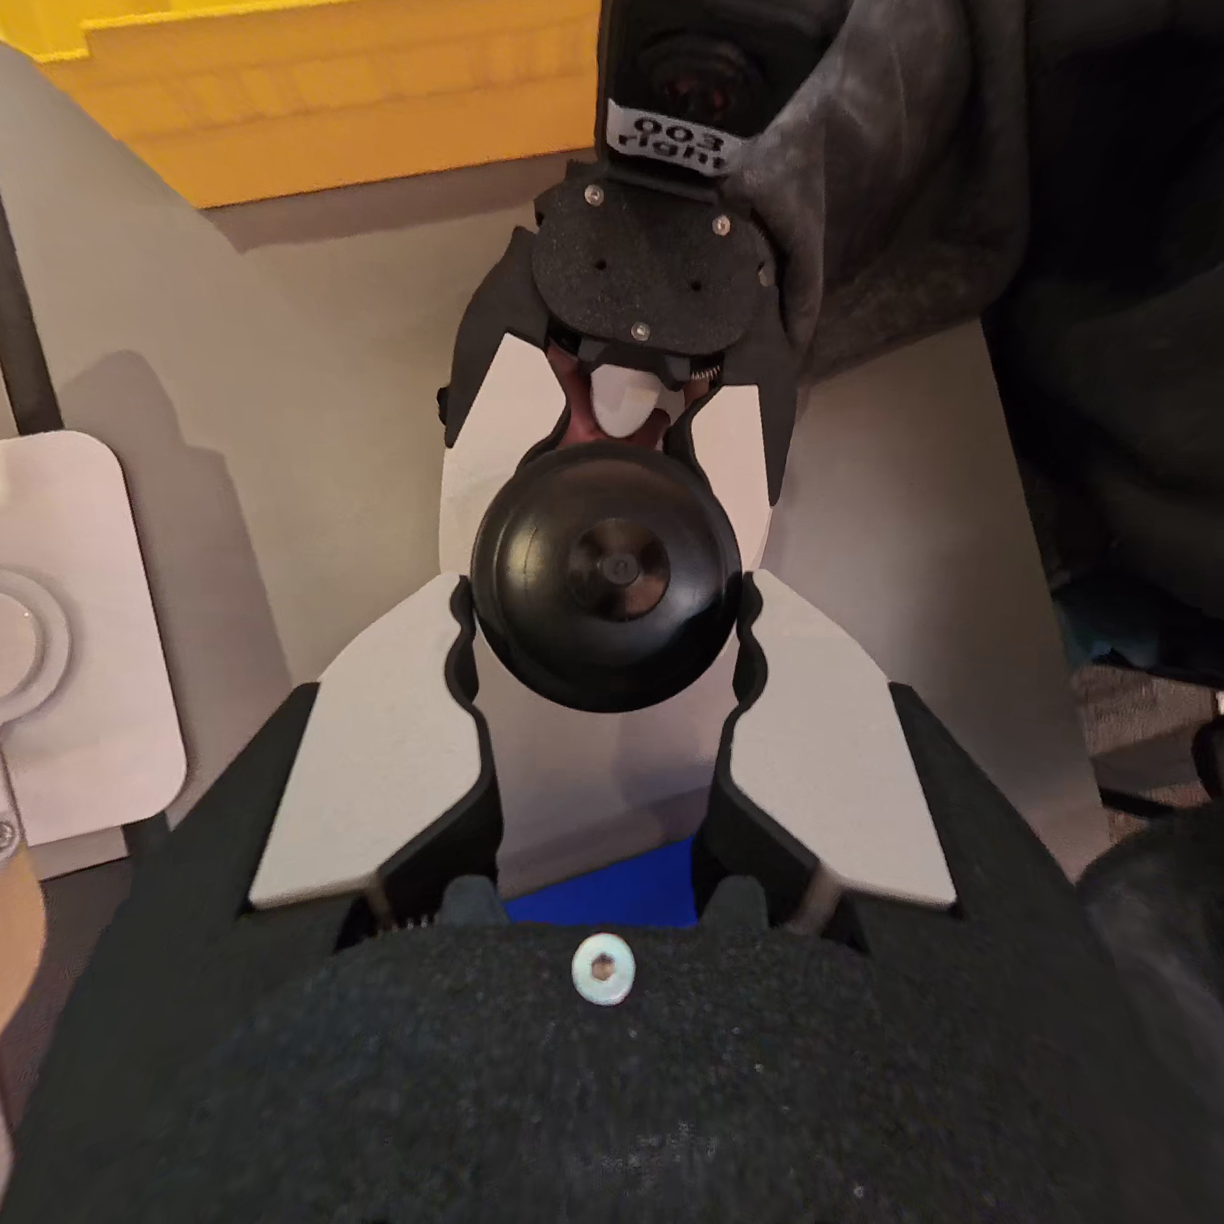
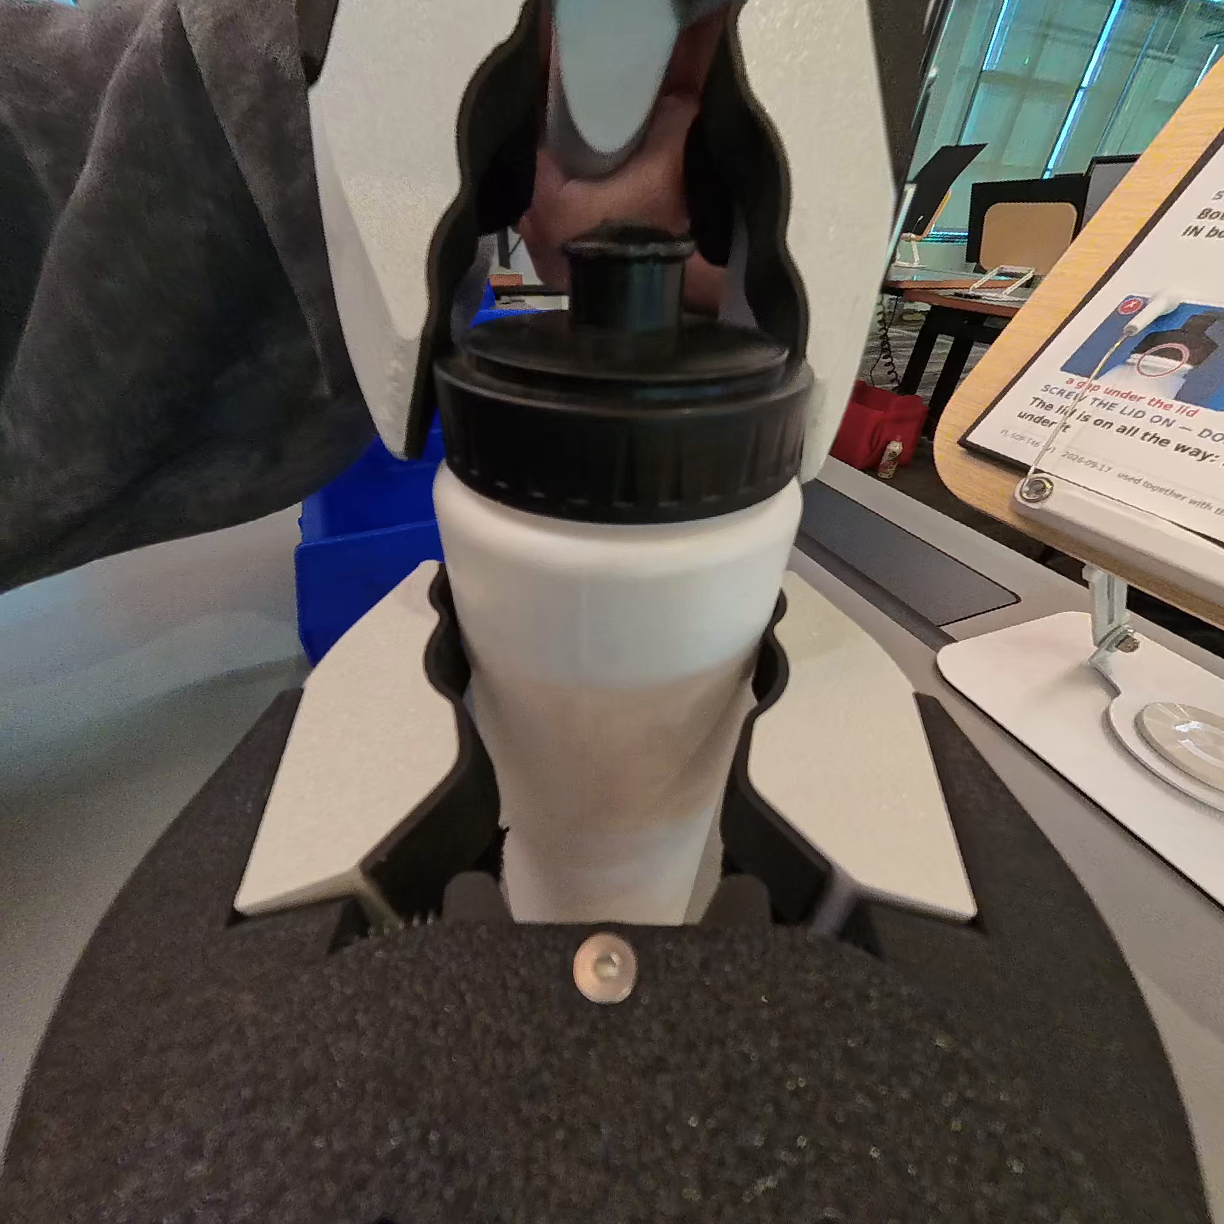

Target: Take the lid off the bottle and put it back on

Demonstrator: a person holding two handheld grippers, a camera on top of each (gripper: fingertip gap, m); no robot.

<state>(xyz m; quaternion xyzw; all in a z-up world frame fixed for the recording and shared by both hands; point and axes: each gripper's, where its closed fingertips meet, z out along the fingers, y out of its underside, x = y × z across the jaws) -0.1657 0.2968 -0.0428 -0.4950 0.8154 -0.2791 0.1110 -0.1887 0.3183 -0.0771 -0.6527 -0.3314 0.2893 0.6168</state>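
A white bottle (image 2: 616, 596) stands upright with its black lid (image 2: 622, 430) seated on it, with no gap showing under the lid. My right gripper (image 2: 609, 616) is shut on the bottle's body, one finger on each side. My left gripper (image 1: 606, 596) comes down from above and is shut on the lid (image 1: 606, 576), its pads touching the lid's rim on both sides; it also shows in the right wrist view (image 2: 616, 410). The right gripper's black housing (image 1: 642, 278) shows beyond the lid. The bottle's base is hidden.
A yellow bin (image 1: 331, 99) stands at the far side of the grey table (image 1: 298, 397). A blue bin (image 2: 357, 550) sits behind the bottle. A tilted wooden board with a sheet (image 2: 1093, 331) stands on a white base (image 2: 1033, 695) to the right. A dark sleeve (image 2: 132, 298) hangs at upper left.
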